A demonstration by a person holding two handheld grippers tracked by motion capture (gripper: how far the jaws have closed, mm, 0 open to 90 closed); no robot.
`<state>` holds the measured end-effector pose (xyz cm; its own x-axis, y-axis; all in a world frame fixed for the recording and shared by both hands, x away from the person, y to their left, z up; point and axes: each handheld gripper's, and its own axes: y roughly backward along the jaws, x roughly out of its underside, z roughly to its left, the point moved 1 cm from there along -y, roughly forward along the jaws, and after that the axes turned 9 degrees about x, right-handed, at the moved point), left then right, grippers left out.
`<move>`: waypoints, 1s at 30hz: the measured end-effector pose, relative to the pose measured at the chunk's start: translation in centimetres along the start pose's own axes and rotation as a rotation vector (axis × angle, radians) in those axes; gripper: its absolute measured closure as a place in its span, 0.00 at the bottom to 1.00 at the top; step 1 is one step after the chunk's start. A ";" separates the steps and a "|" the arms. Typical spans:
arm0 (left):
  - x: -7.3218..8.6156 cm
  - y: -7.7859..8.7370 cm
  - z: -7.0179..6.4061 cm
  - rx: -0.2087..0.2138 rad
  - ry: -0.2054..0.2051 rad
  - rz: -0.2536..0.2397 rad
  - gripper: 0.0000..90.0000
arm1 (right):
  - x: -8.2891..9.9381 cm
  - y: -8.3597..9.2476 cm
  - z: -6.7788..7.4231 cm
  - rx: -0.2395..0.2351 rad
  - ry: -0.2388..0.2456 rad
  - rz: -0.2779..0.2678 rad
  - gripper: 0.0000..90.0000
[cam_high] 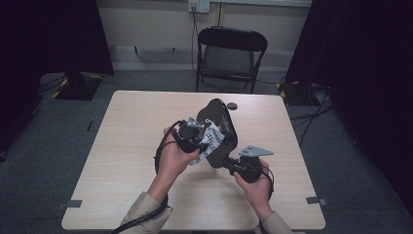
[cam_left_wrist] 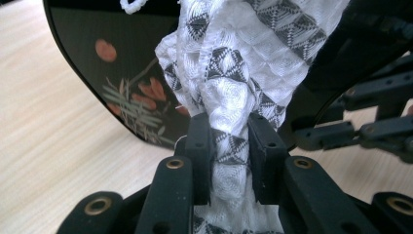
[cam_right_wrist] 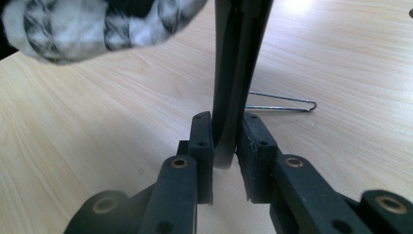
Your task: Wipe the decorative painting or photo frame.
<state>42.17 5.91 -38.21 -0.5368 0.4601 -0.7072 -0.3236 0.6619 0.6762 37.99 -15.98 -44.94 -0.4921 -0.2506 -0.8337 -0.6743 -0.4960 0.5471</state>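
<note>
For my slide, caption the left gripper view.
Left gripper pinches a white patterned cloth against a black lacquered tray painted with leaves.

High view overhead; both gripper views close on tray [cam_high: 221,127]

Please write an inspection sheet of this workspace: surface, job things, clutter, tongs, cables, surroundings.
Surface: light wooden table.
Job things: black lacquer tray with painted leaves, held on edge above the table; white patterned cloth against its face.
Clutter: thin wire piece on the table; small dark object near the far edge.
Tongs: left tongs shut on the cloth; right tongs shut on the tray's edge.
Cables: black cable trailing from the left hand.
Surroundings: folding chair, dark curtains.
</note>
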 end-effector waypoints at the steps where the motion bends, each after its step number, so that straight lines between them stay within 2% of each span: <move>1: 0.3 -0.2 0.1 0.002 0.008 0.004 0.82 | 0.0 0.0 0.0 0.000 0.000 0.000 0.86; 15: 4.0 -3.1 1.1 0.015 0.066 0.038 0.82 | 0.0 0.0 0.0 -0.001 0.002 -0.001 0.86; 30: 6.3 -5.1 1.6 0.000 0.079 0.105 0.82 | 0.0 0.0 0.0 -0.002 0.004 -0.002 0.86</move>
<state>41.69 6.40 -46.44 -0.6270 0.4789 -0.6145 -0.2626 0.6127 0.7454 37.99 -15.97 -44.89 -0.4888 -0.2533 -0.8348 -0.6740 -0.4979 0.5457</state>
